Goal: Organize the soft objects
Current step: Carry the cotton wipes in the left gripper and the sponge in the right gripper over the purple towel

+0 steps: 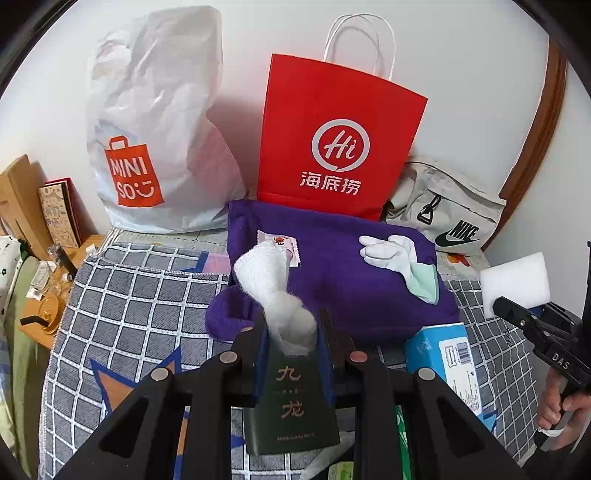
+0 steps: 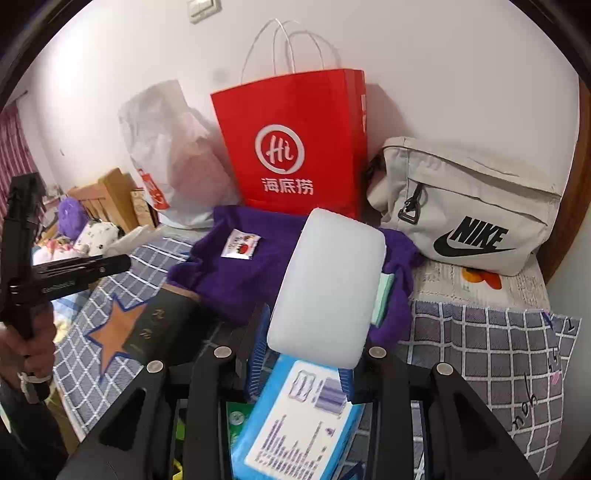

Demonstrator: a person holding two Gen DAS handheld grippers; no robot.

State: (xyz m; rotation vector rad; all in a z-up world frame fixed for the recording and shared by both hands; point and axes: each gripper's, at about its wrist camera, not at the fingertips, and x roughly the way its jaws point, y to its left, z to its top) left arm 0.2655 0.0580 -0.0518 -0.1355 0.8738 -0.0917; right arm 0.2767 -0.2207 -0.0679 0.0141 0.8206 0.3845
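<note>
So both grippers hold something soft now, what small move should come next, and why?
Probably carry the white sponge in the right gripper forward over the purple towel and lower it there. The white glove already lies on that towel, so it seems to be the collecting spot.

A home bedroom. A bed (image 1: 140, 291) covered with a grey checked blanket stands against a plain white wall (image 1: 461, 74), and a wooden bedside stand (image 1: 48, 321) cluttered with small bottles sits beside it. Everyday shopping bags lean on the wall: a white plastic Miniso bag (image 1: 155, 147) and a red paper bag (image 1: 332, 147), with a beige Nike pouch (image 2: 472, 206) beside them. A light switch (image 2: 201, 8) is on the wall and a red patterned curtain (image 2: 14, 155) hangs at the far side.
</note>
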